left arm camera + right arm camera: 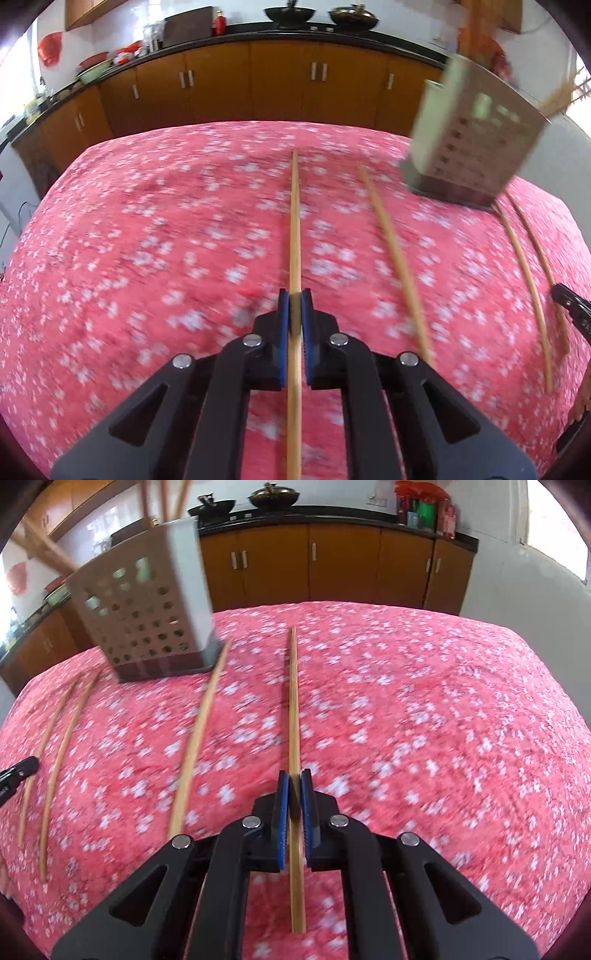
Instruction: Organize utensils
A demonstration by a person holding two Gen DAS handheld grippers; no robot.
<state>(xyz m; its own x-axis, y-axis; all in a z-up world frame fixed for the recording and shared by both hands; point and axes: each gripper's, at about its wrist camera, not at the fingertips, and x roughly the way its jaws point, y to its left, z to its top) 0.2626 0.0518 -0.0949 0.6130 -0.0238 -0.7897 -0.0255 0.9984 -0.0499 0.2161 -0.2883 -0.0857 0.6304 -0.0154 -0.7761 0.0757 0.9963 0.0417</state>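
Note:
My left gripper (295, 295) is shut on a wooden chopstick (294, 221) that points forward over the pink flowered tablecloth (166, 240). My right gripper (294, 775) is shut on another chopstick (293, 701) the same way. A perforated metal utensil holder (469, 136) stands at the far right of the left wrist view and far left of the right wrist view (147, 616), with several chopsticks sticking out of its top. Three loose chopsticks lie on the cloth in each view, the nearest shown in the left wrist view (395, 258) and the right wrist view (199, 734).
Brown kitchen cabinets (280, 77) with a dark counter run behind the table, with woks (273, 496) on top. The right gripper's tip shows at the right edge of the left wrist view (572, 306); the left gripper's tip shows at the left edge of the right wrist view (18, 771).

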